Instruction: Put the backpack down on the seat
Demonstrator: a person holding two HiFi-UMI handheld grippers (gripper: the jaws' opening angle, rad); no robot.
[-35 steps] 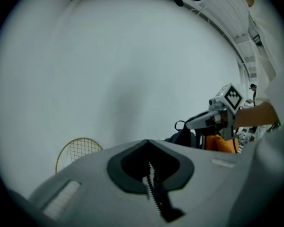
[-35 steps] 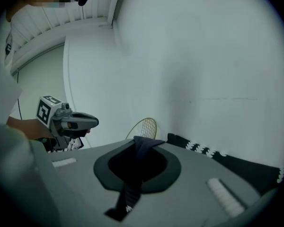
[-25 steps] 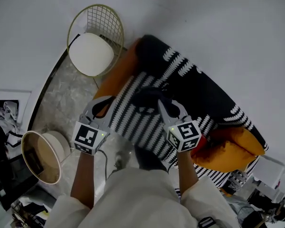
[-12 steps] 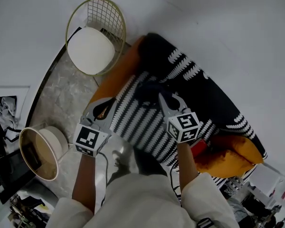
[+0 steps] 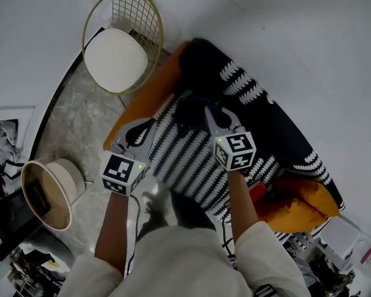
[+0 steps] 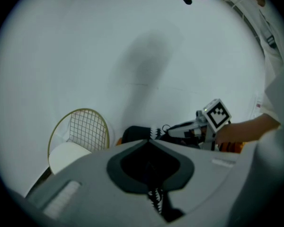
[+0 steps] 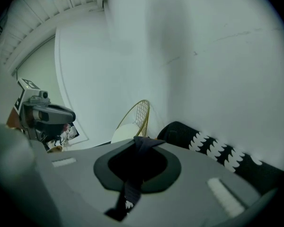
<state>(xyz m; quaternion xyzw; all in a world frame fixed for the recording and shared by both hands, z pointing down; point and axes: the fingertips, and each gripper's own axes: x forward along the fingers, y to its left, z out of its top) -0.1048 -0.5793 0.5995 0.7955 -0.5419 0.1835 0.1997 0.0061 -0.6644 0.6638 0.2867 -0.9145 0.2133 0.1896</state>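
Looks down on an orange sofa (image 5: 145, 94), draped over most of its seat and back with a black-and-white throw (image 5: 185, 156). Beyond its end, a gold wire chair (image 5: 114, 51) with a white cushion.

Over the striped part of the seat, the dark backpack (image 5: 193, 111). Hard to tell whether hanging just above the throw or already touching it.

Right gripper (image 5: 215, 115): clamped tight on the backpack's strap (image 7: 132, 183), which runs up between the closed jaws in the right gripper view.

Left gripper (image 5: 149, 127): jaws together, nothing visibly pinched, near the sofa's front edge beside the backpack.

By judgement, well along: bag brought over the seat and lined up. Left to do: lower until the throw takes the weight, release the strap, draw both grippers clear.
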